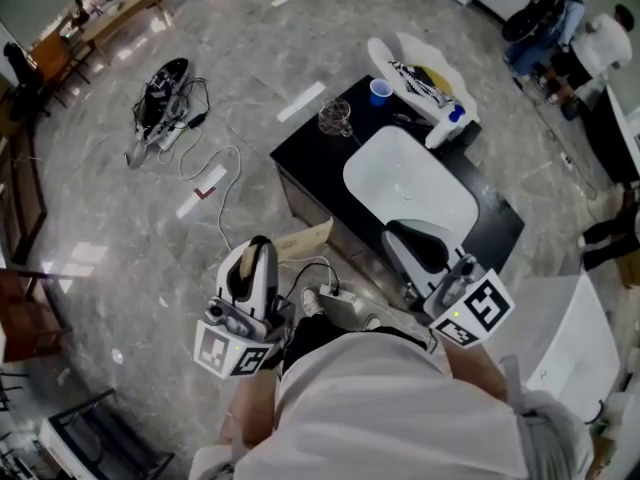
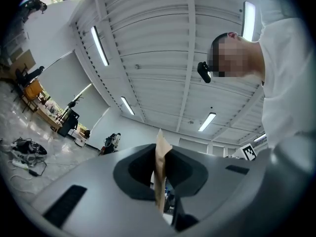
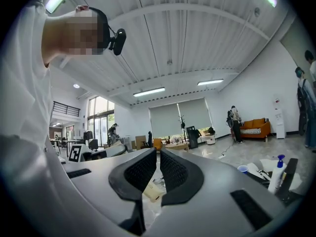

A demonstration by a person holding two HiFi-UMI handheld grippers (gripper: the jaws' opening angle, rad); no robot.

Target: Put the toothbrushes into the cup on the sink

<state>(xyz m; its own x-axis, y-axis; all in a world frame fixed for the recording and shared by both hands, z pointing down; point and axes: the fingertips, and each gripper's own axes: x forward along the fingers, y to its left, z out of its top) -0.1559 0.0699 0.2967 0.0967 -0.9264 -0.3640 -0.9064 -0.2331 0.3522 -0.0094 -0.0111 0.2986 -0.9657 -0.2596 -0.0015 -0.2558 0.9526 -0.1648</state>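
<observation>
A black counter (image 1: pixel 310 138) carries a white sink basin (image 1: pixel 410 183). At its far end stand a clear glass cup (image 1: pixel 338 118) and a small blue cup (image 1: pixel 380 90), the latter also in the right gripper view (image 3: pixel 242 169). Beside them lies a white tray (image 1: pixel 400 53) with patterned items; no toothbrush is clear at this size. Both grippers are held close to the body and tilted up toward the ceiling. My left gripper (image 1: pixel 258 246) (image 2: pixel 160 157) is shut, with a thin brown strip in its slit; a grip on it cannot be told. My right gripper (image 1: pixel 405 233) (image 3: pixel 158 164) is shut and empty.
A white spray bottle (image 1: pixel 445 128) (image 3: pixel 279 172) stands by the basin. Cardboard (image 1: pixel 305 240) leans against the counter's near side. A power strip (image 1: pixel 335 303) and cables lie at my feet; more gear (image 1: pixel 160 98) lies far left. People (image 1: pixel 560 28) are at the far right.
</observation>
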